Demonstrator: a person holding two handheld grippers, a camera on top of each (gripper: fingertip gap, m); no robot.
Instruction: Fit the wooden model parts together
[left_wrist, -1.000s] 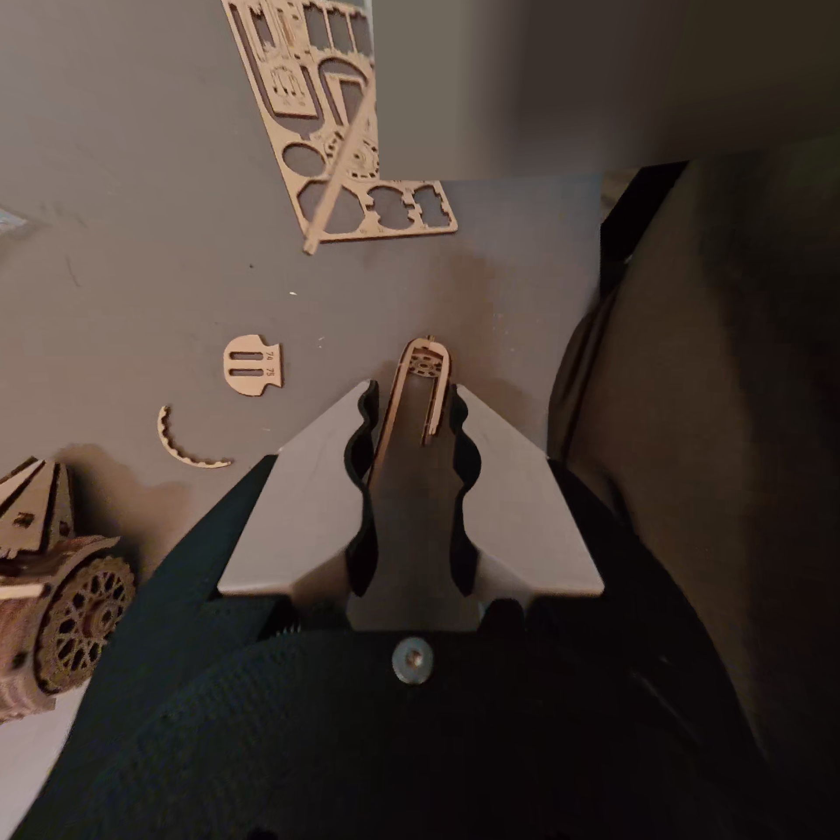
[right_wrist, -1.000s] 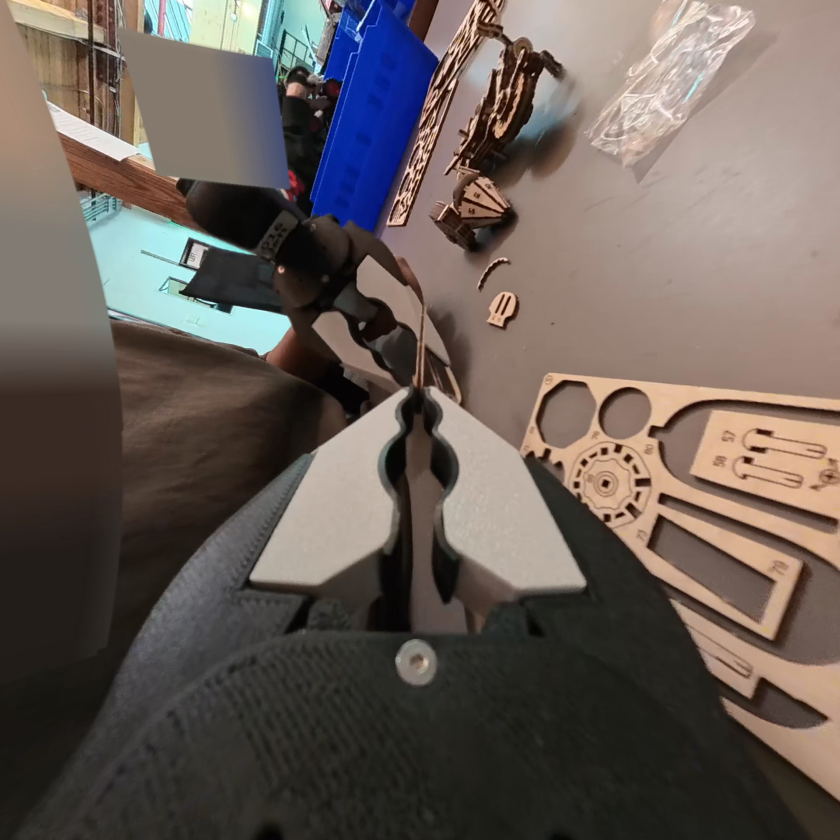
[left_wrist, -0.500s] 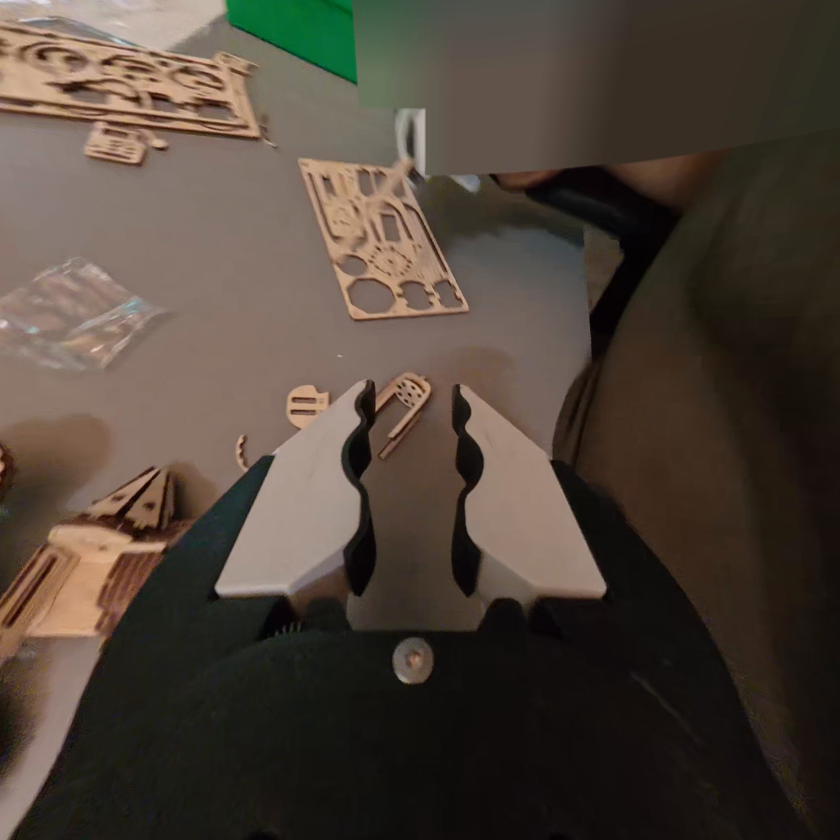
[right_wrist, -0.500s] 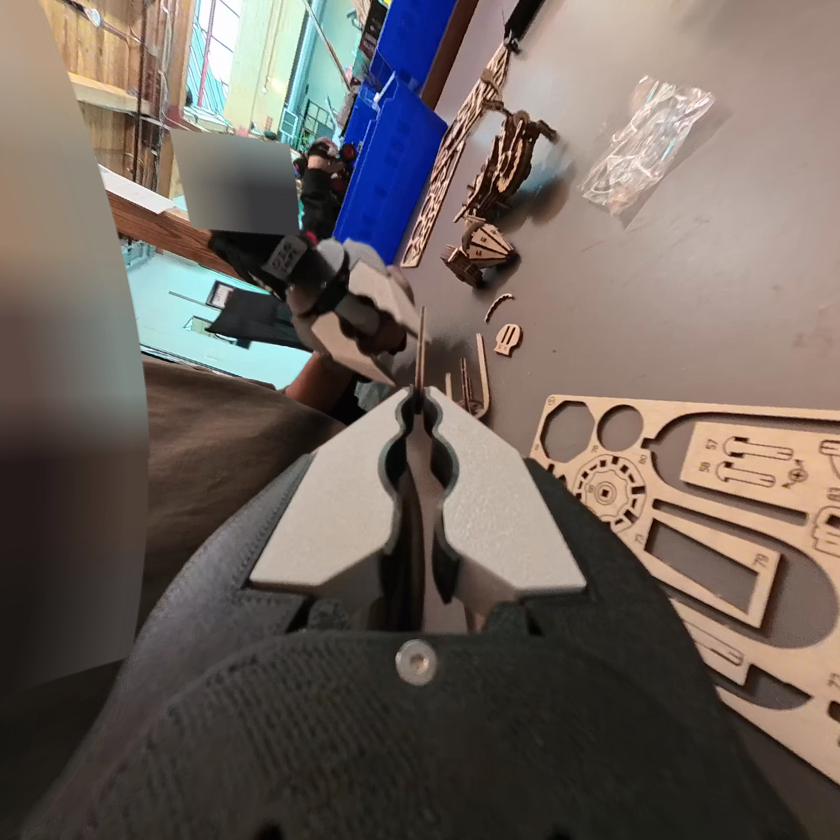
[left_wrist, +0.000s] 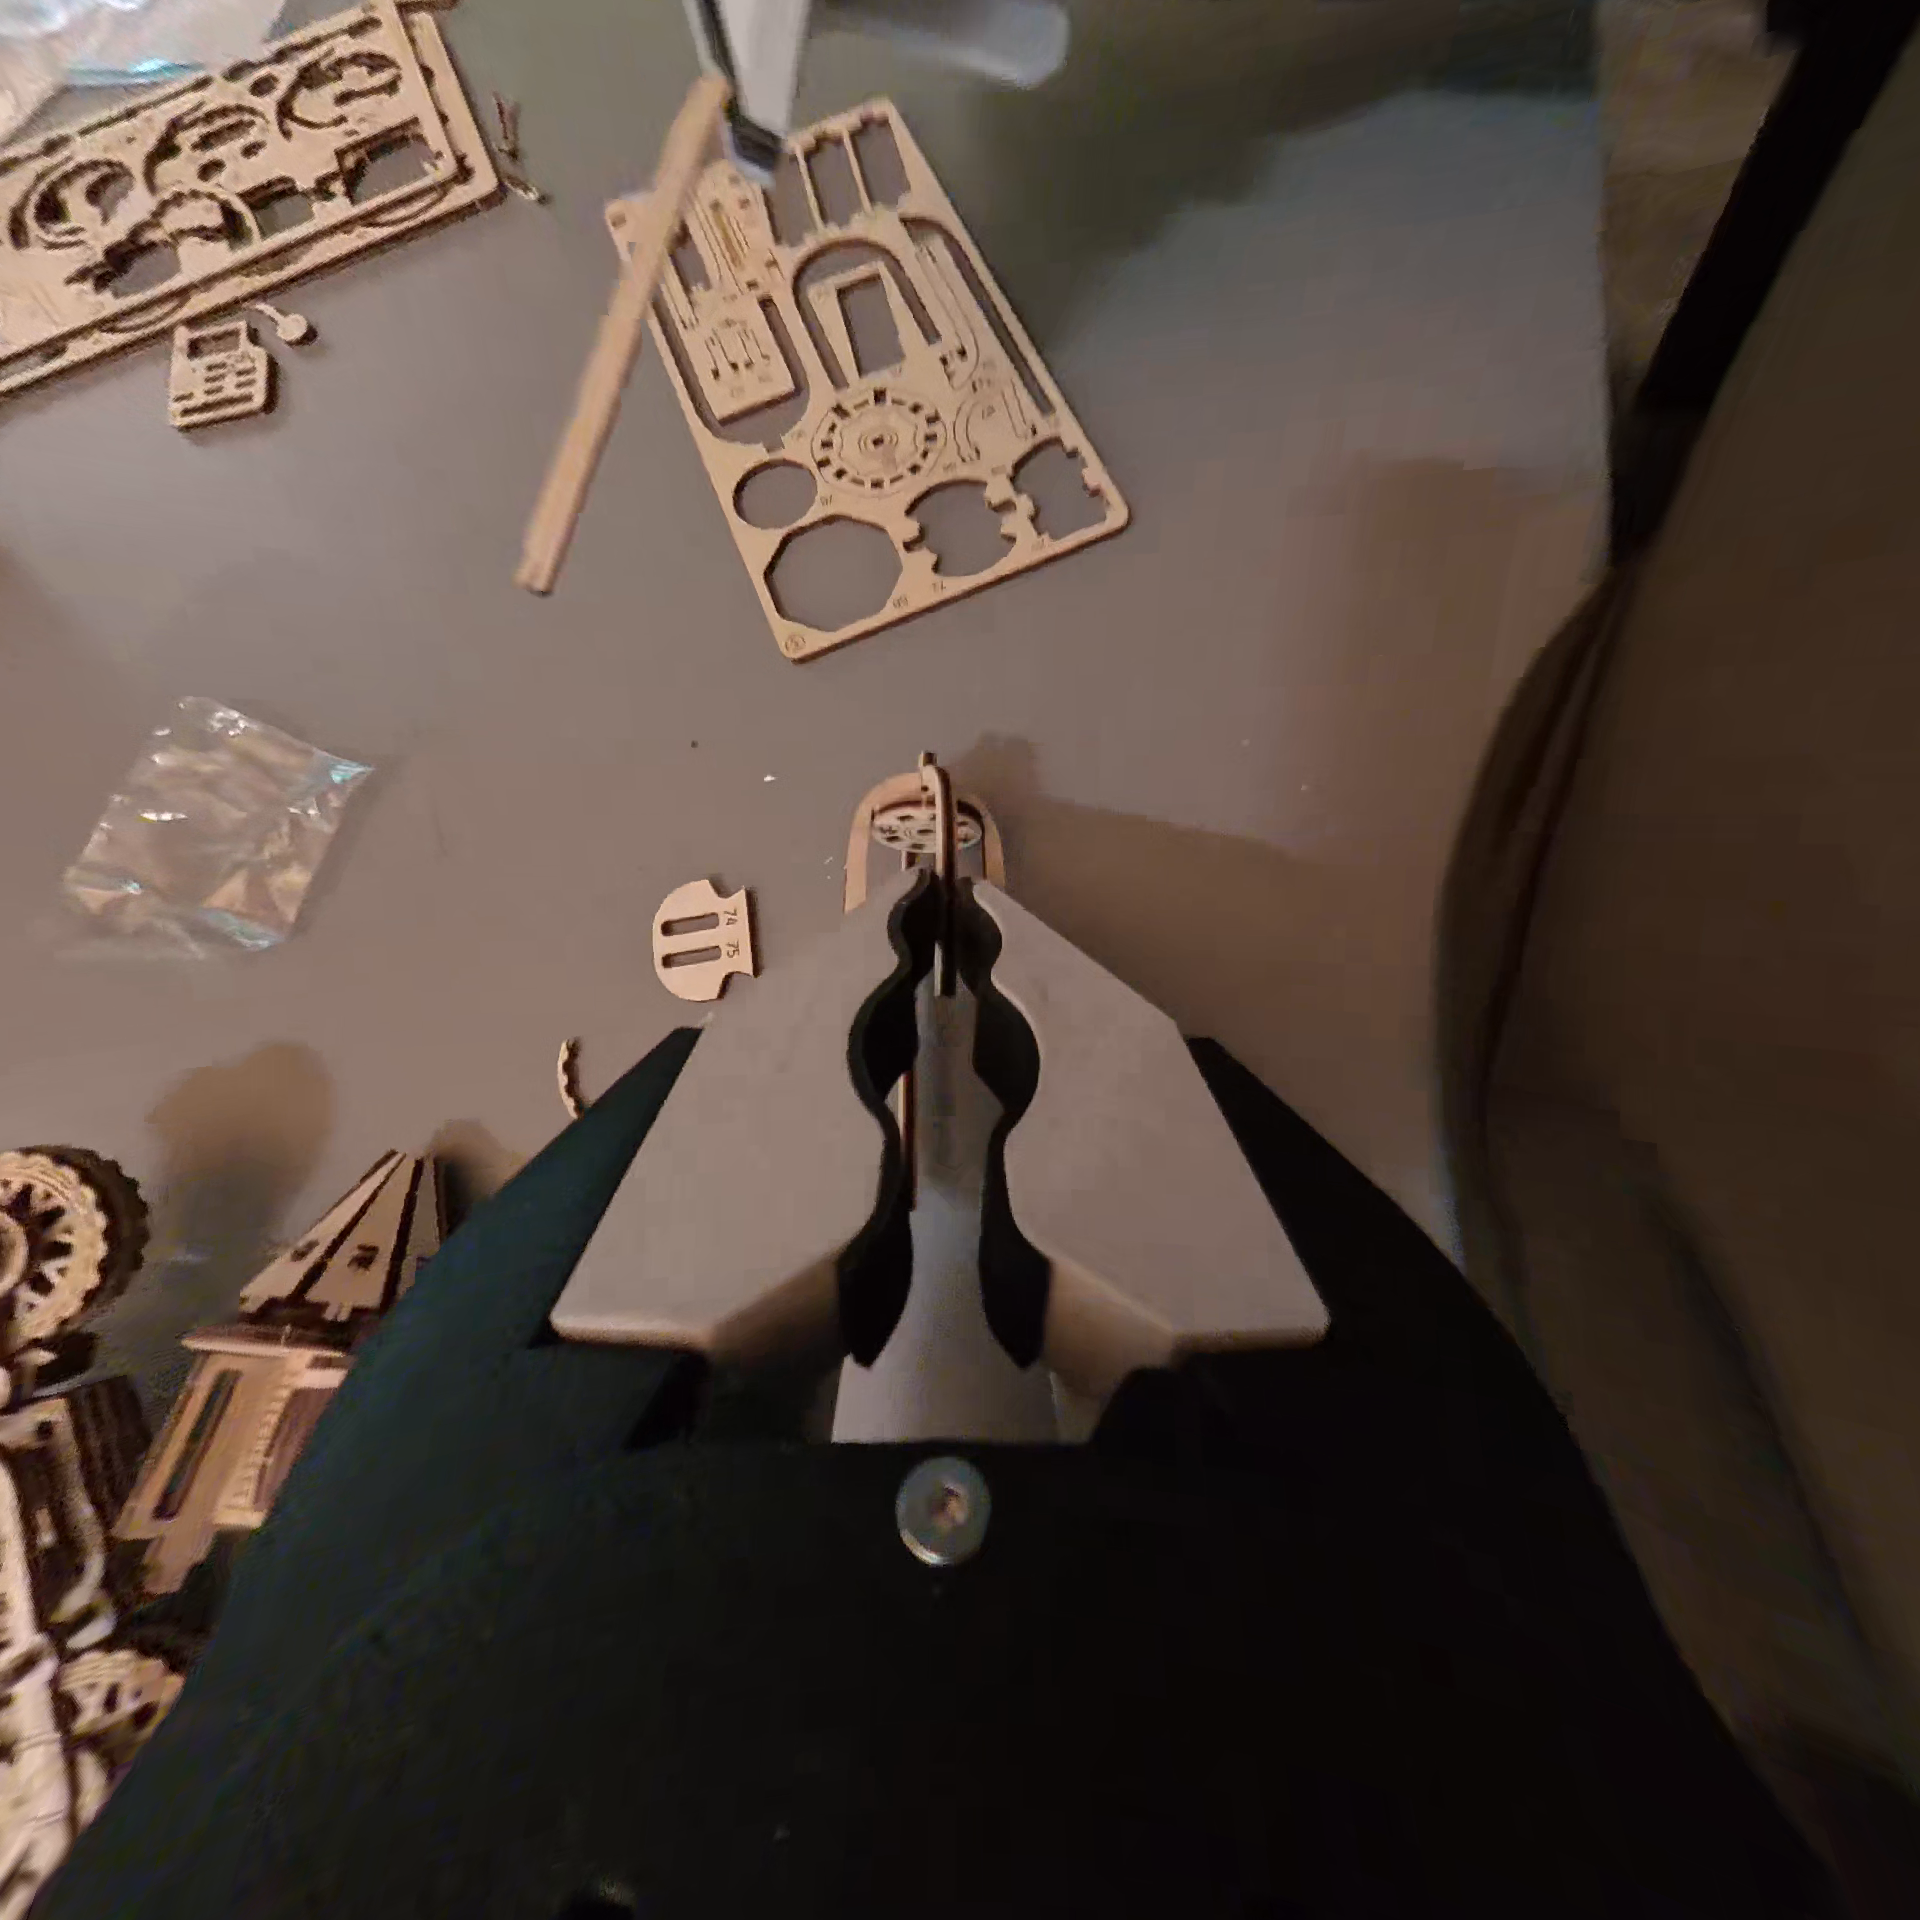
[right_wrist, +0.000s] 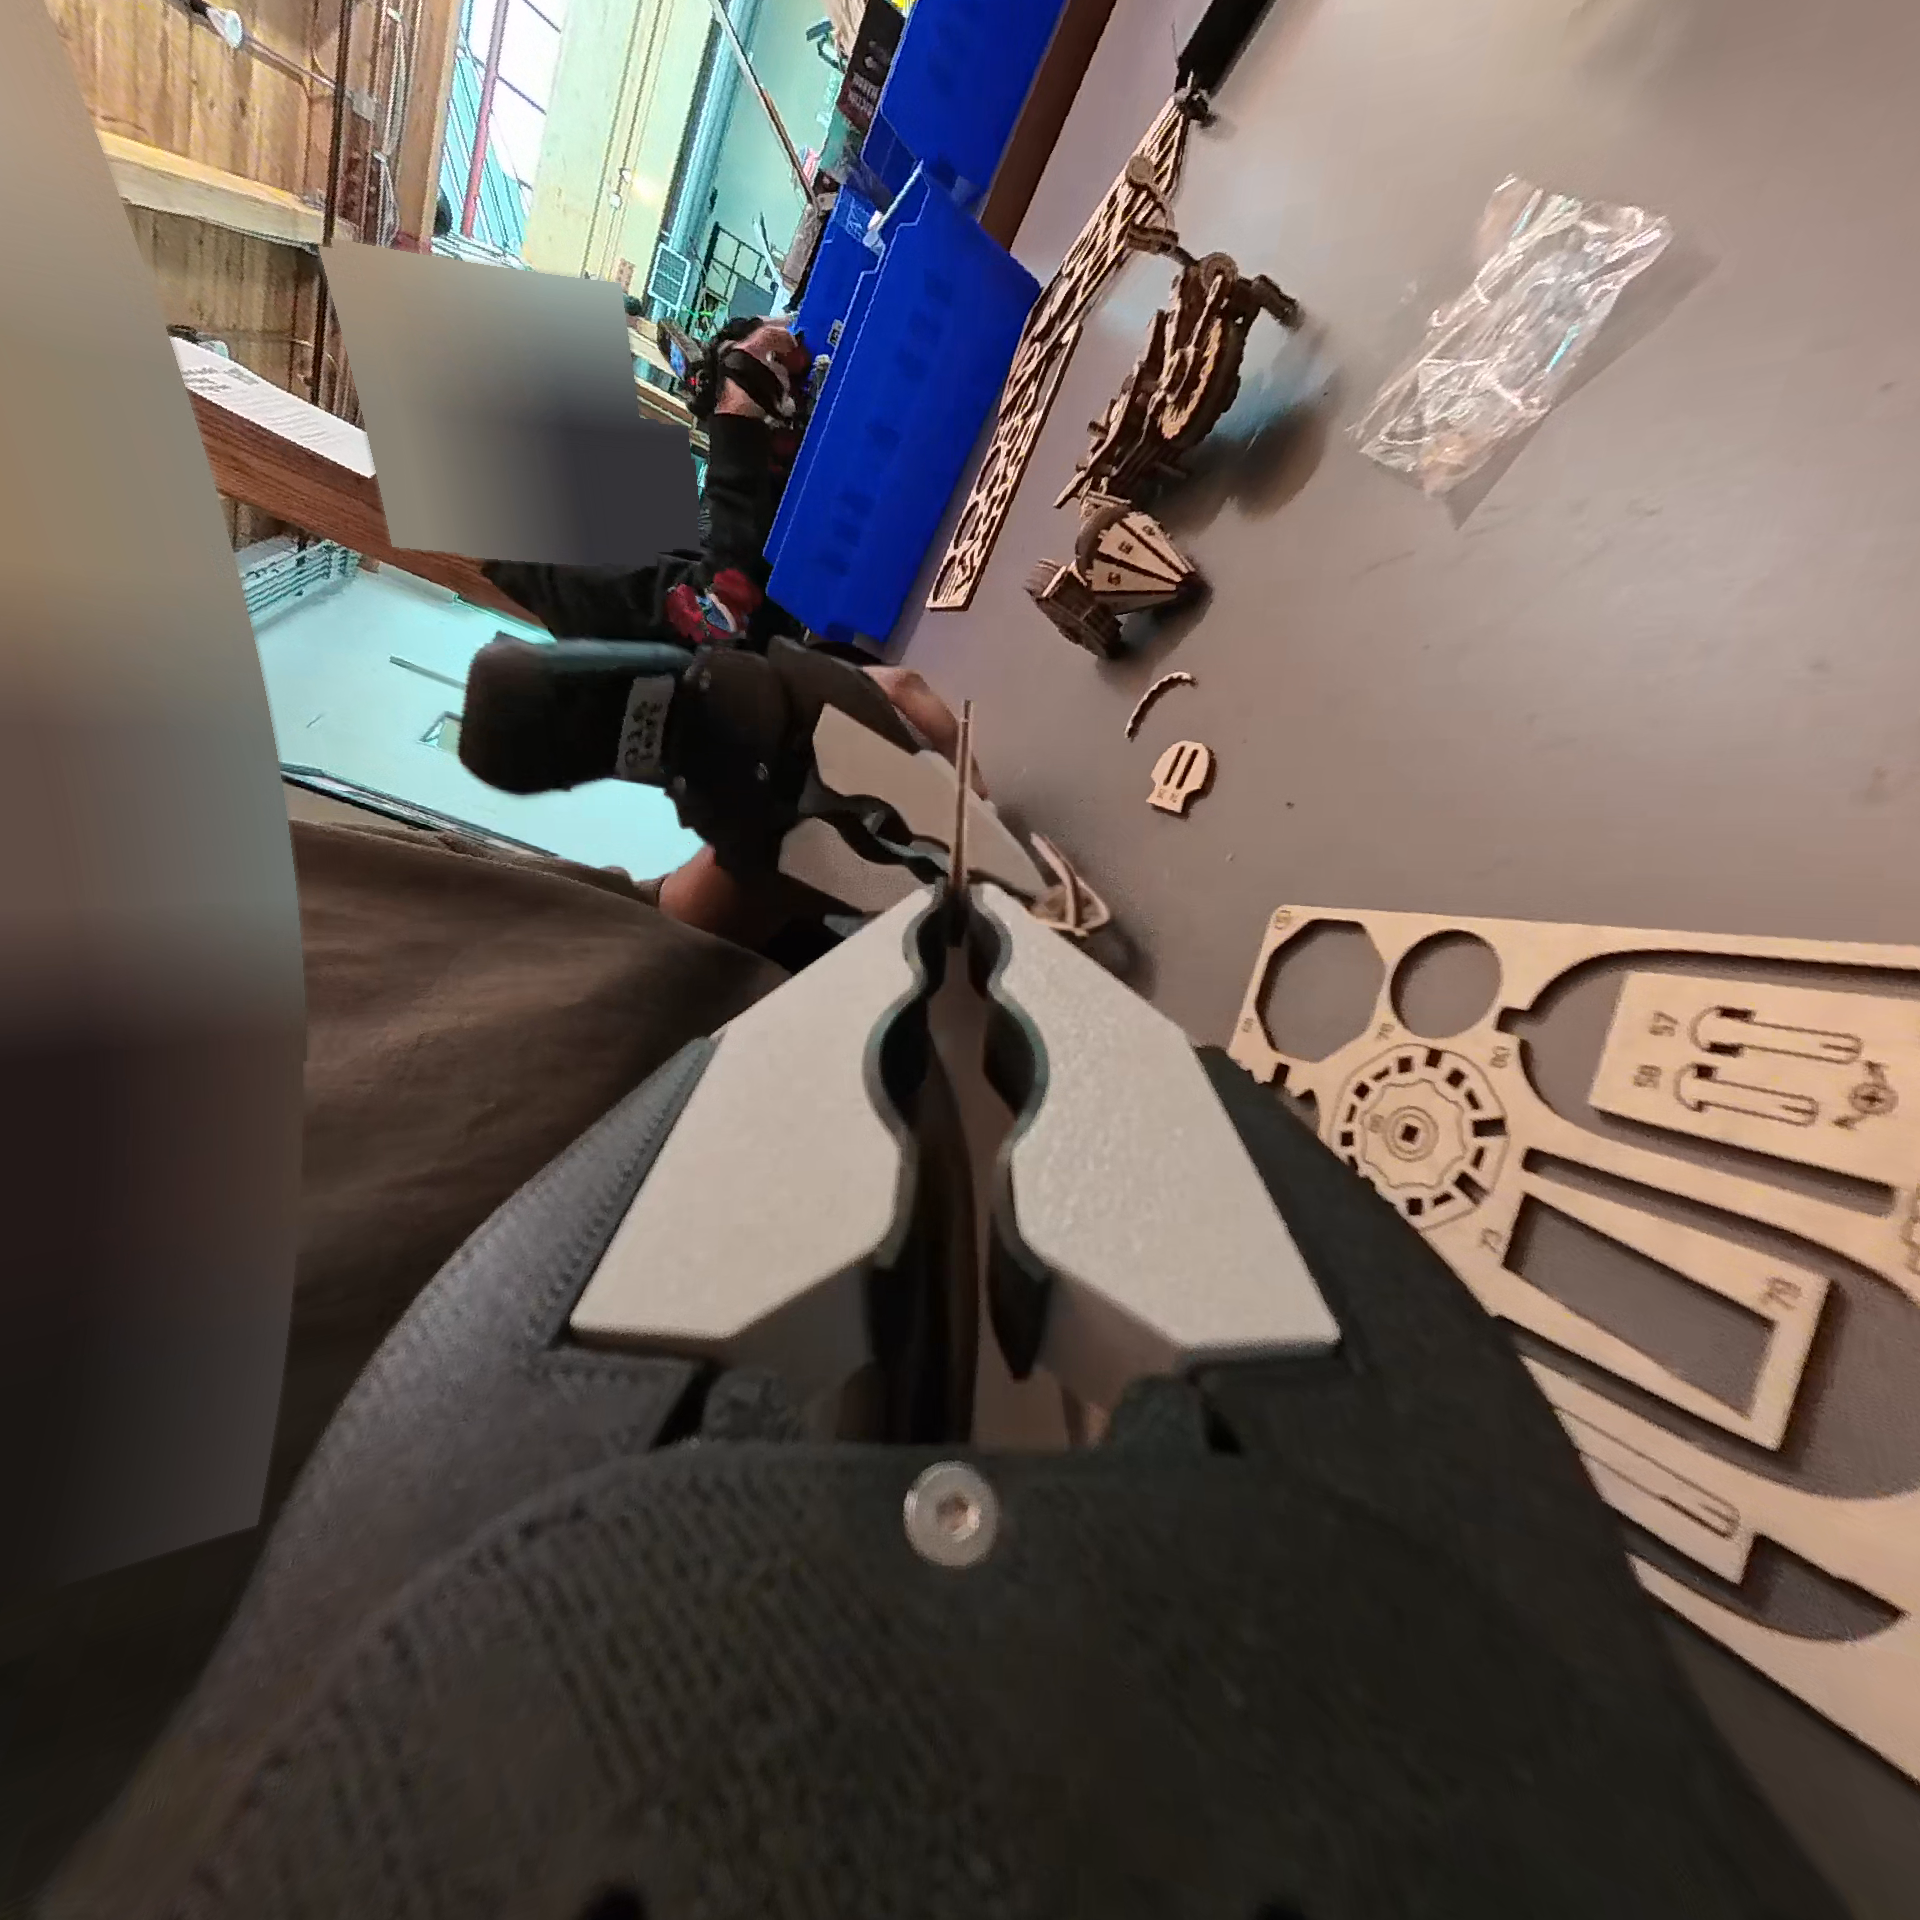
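Observation:
My left gripper (left_wrist: 940, 894) is shut on a thin wooden part (left_wrist: 942, 831) that stands edge-on at the table. Right behind it is an arch-shaped piece with a spoked disc (left_wrist: 904, 831); whether the two are joined is not clear. The right wrist view shows this gripper (right_wrist: 883, 821) low by the table edge. My right gripper (right_wrist: 951, 914) is shut on a long thin wooden strip (right_wrist: 963, 800) that sticks out past its tips. In the left wrist view it (left_wrist: 764, 94) holds the strip (left_wrist: 613, 343) slanted above the cut-out sheet (left_wrist: 883, 416).
A small slotted rounded piece (left_wrist: 707, 940) and a toothed arc (left_wrist: 568, 1075) lie left of my left gripper. A plastic bag (left_wrist: 208, 831), a cone-shaped subassembly (left_wrist: 343, 1268), a wheeled model (left_wrist: 62, 1455) and a larger sheet (left_wrist: 208, 208) lie further left. Blue bins (right_wrist: 904, 416) stand beyond. There is about 11 cm between the tips of the two grippers.
My left gripper was open over the arch piece, pulled back, then came down and shut on the thin part. My right gripper stayed shut on the strip.

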